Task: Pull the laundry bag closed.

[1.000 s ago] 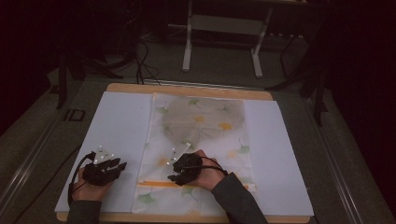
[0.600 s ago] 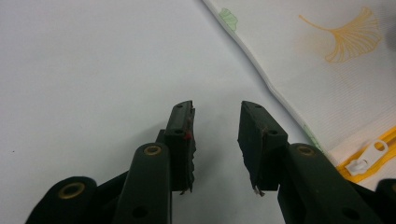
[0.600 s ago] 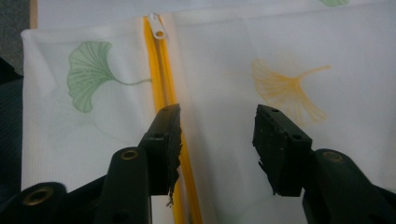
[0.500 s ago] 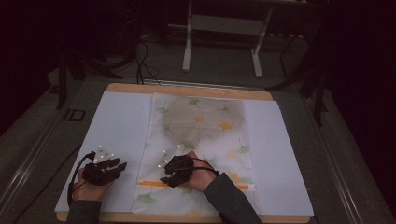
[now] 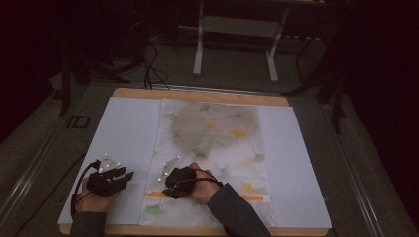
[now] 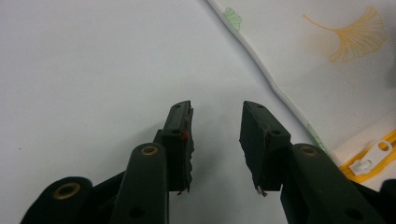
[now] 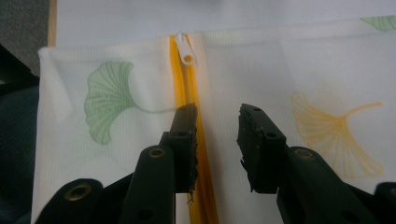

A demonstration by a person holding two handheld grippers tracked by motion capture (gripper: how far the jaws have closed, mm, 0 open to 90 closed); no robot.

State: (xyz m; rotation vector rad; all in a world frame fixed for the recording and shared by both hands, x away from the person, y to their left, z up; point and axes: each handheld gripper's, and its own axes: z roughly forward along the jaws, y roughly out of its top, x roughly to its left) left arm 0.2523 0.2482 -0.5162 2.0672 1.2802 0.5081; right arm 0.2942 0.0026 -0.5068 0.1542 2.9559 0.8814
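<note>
A white mesh bag (image 5: 217,148) printed with ginkgo leaves lies flat on the white sheet, and a grey mass shows through its far half. A yellow zipper (image 5: 252,197) runs across its near end. My right gripper (image 5: 166,188) points left over that end, low above the fabric. In the right gripper view its jaws (image 7: 217,112) stand apart and have just been closing, with the zipper (image 7: 189,93) under the left jaw and the white pull (image 7: 187,49) ahead. My left gripper (image 5: 129,175) rests on the sheet left of the bag, its jaws (image 6: 215,107) open on nothing and just opened a little wider.
The white sheet (image 5: 128,128) covers a wooden table (image 5: 197,94) whose edges show at the back and front. The bag's edge (image 6: 275,88) and the zipper pull (image 6: 371,156) lie to the right in the left gripper view. A metal stand (image 5: 237,39) and cables lie on the dark floor beyond.
My right hand has slid left along the bag's near end toward the zipper pull, and its jaws have narrowed. The left hand has stayed in place.
</note>
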